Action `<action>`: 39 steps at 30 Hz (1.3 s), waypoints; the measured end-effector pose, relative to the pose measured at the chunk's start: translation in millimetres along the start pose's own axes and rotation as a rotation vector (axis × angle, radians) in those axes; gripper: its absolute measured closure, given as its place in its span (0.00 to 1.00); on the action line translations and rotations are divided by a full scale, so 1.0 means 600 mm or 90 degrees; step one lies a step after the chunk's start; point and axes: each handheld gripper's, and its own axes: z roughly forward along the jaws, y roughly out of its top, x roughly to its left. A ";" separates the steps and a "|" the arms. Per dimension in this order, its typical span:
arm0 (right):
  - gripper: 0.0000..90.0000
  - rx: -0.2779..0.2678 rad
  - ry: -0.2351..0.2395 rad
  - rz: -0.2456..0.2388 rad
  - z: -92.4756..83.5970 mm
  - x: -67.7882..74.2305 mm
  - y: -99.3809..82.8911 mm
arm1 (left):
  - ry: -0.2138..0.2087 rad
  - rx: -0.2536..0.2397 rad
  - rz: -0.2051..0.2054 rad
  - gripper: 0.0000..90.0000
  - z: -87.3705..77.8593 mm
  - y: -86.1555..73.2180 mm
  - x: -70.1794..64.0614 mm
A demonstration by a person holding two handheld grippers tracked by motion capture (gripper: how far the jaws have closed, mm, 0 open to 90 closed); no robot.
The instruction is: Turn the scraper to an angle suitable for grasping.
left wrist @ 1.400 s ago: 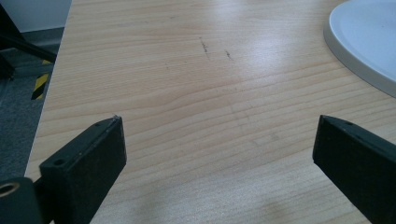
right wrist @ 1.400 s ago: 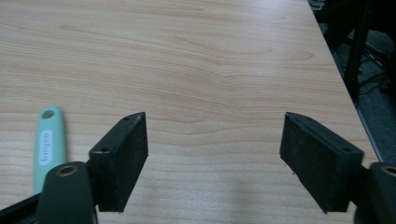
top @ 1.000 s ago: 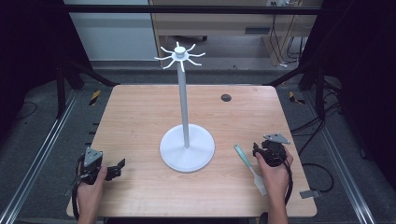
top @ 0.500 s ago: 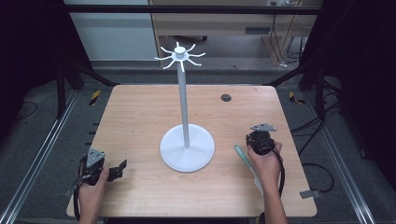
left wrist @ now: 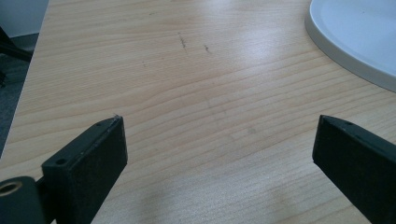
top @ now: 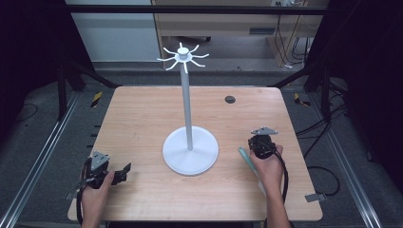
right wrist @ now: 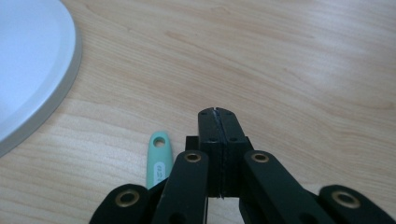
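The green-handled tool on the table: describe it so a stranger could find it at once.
Start at the white stand with the round base in the middle of the wooden table. To its right, beside the right gripper, lies the slim green-handled tool. It alone is mint green, with a hanging hole at its tip.

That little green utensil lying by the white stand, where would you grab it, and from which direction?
Probably by the green handle, just behind its hanging hole. It lies flat on the table and is slim, so coming down from above with the jaws across its narrow width looks best. The right hand-held gripper, now shut with nothing between its jaws, sits right beside it and would have to open first.
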 end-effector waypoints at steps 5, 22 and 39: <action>1.00 0.022 0.011 0.000 0.007 -0.001 -0.008 | -0.003 0.002 0.000 0.03 0.000 0.000 0.000; 1.00 0.073 0.042 -0.009 0.023 0.007 -0.018 | -0.006 0.004 0.001 0.03 0.000 0.001 0.001; 1.00 0.084 0.107 -0.042 0.018 0.037 -0.017 | -0.002 0.008 0.005 0.04 0.003 0.002 0.000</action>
